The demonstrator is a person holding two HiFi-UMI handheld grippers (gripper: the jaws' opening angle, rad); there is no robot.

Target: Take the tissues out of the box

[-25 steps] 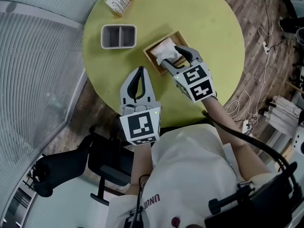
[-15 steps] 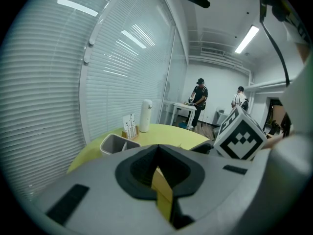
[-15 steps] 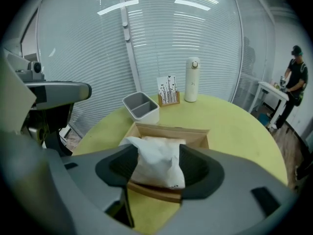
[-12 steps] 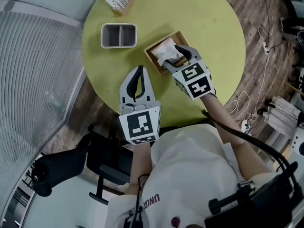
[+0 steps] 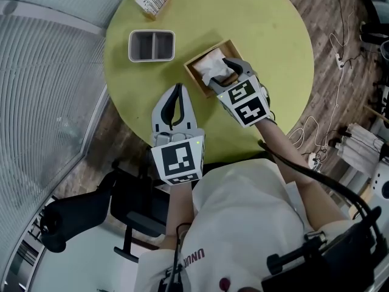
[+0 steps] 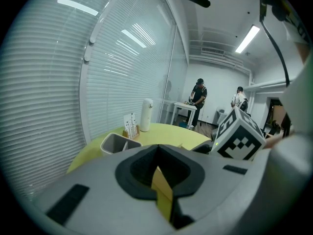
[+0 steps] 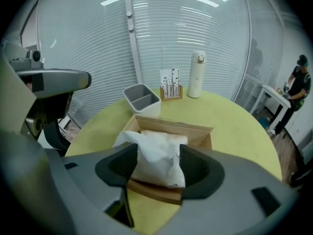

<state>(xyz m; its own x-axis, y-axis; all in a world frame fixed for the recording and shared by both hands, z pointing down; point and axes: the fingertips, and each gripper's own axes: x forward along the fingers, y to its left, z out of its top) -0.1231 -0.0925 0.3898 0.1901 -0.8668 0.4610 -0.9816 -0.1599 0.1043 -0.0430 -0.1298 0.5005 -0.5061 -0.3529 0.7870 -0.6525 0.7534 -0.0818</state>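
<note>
Left gripper (image 5: 177, 93): jaws pressed together, empty, at the table (image 5: 273, 41) edge. Right gripper (image 5: 219, 73) has just been opening and now straddles the tissues (image 5: 211, 66), which sit in the box (image 5: 193, 72). No pinch: either lining up or just released.

Head view steeply down over the round table (image 5: 267, 53); both gripper views low across it (grey tray (image 5: 151, 45) in all).

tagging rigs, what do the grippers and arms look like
Left gripper and right gripper: light grey bodies, black jaw pads, cubes with black-and-white square markers. Black cable by the right arm; white shirt. Right jaws have just been opening, tissue between them.
</note>
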